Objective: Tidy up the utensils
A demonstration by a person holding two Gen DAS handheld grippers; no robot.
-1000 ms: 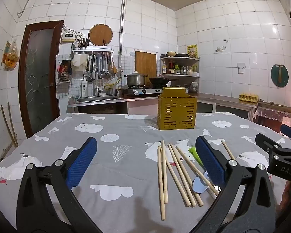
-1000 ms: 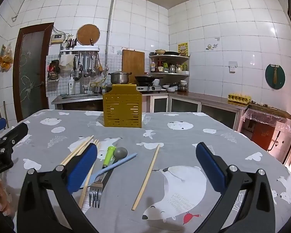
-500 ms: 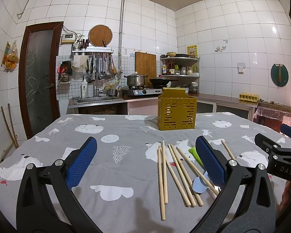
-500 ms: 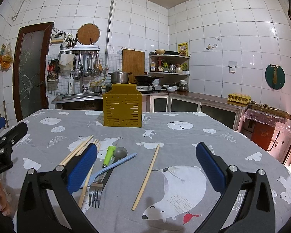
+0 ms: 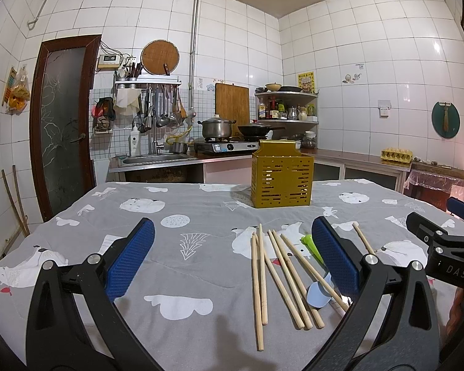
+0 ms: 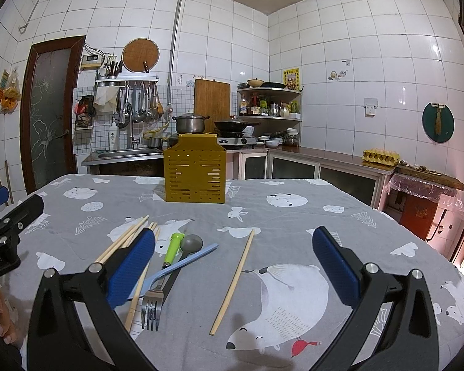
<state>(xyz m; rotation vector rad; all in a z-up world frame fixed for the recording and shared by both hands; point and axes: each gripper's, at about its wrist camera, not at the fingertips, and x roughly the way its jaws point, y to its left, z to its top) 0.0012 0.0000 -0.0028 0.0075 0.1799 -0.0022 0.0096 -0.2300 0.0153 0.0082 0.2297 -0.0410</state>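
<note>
- Table (image 5: 201, 334) under a grey animal-print cloth.
- Yellow caddy (image 5: 281, 178) upright at its far side.
- Left gripper (image 5: 232, 259) and right gripper (image 6: 233, 261) gape wide, empty.
- Chopsticks (image 5: 278, 270), fork (image 6: 153, 298), spoons lie loose near the grippers.

Right hand-held gripper (image 6: 233, 266) with blue pads spread wide above grey worktop (image 6: 294, 216), single chopstick (image 6: 233, 281) between them, fork (image 6: 153, 296), spoons and chopsticks at left, yellow slotted holder (image 6: 195, 170) upright behind.
</note>
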